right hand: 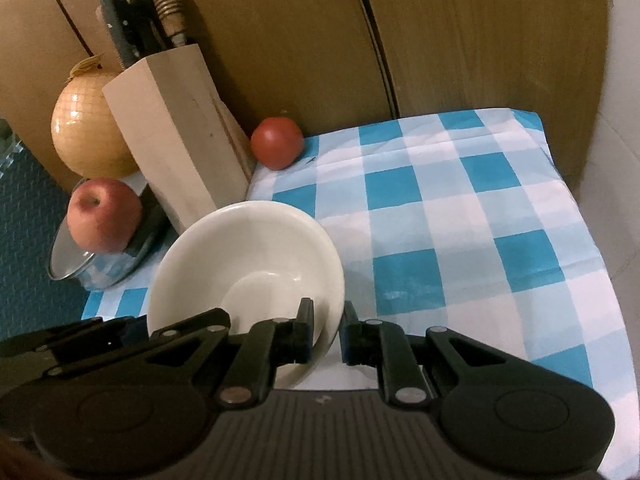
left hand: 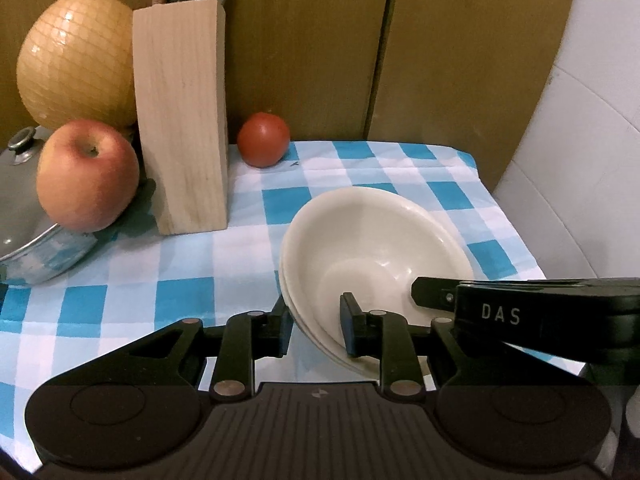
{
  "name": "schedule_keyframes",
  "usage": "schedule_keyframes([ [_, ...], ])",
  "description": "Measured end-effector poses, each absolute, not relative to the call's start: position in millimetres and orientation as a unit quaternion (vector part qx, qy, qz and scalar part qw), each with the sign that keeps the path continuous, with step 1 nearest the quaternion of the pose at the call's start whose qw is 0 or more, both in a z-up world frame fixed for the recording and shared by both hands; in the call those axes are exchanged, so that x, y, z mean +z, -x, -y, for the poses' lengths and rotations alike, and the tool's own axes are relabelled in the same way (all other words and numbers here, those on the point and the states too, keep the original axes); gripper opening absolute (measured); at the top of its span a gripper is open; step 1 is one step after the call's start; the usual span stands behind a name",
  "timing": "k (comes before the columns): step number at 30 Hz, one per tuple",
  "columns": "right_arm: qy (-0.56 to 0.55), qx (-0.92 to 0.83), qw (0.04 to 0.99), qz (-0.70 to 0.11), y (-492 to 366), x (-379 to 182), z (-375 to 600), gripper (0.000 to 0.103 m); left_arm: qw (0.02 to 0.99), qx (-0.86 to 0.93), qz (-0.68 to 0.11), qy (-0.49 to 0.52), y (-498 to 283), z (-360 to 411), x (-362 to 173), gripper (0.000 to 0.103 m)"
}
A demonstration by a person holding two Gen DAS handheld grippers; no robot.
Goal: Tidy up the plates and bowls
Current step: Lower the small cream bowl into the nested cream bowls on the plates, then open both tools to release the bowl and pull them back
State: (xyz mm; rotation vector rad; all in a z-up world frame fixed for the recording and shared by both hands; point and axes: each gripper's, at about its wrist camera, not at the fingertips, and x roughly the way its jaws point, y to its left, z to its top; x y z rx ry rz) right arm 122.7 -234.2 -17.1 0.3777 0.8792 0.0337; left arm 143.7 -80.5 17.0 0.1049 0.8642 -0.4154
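Both claws grip the same stack of cream bowls (left hand: 372,256), one on each side of the rim.

Left claw (left hand: 316,326): jaws closed onto the near-left rim, one pad outside the wall, one inside. At least three nested rims show along the left edge in this view. Right claw (right hand: 325,334): jaws nearly closed, pinching the right rim of the stack (right hand: 248,264). The right claw body also appears in the left wrist view, reaching in from the right.

Position: the stack sits over the blue-and-white checked cloth (right hand: 460,208) covering the tabletop, in front of the wooden knife block (left hand: 182,120). It looks tilted and may be lifted clear of the cloth; contact underneath is hidden by the claws.

Orientation: mouths face up and tip toward the cameras. Round, so no long axis in plan; the stack axis runs roughly vertical, leaning.

Progress (judged): bowls are already nested, so gathering looks done for these. No plates visible in either view. Remaining: carry the stack to its place and set it down; the destination is not visible.

Nearby: tomato (left hand: 263,140), apple (left hand: 86,176) resting on a pot lid (left hand: 24,200), netted melon (left hand: 76,56).
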Motion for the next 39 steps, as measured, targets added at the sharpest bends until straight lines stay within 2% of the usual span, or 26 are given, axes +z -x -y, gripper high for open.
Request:
schedule_keyframes([
  [17, -0.181, 0.045, 0.879, -0.439, -34.3, -5.8, 222.7, 0.011, 0.858, -0.244, -0.446, -0.074, -67.1, 66.4, 19.1, 0.038],
  [27, -0.191, 0.051, 0.857, -0.476, -28.3, -22.9, 217.1, 0.014, 0.839, -0.245, -0.483, -0.06, -65.1, 57.3, 6.2, 0.041],
  [35, -0.192, 0.043, 0.863, -0.465, -26.3, -20.6, 221.5, 0.022, 0.848, -0.239, -0.47, -0.057, -65.1, 53.3, 11.7, 0.064],
  [39, -0.176, 0.03, 0.874, -0.452, -22.5, -14.4, 221.3, 0.024, 0.852, -0.236, -0.464, -0.052, -66.4, 50.1, 15.8, 0.064],
])
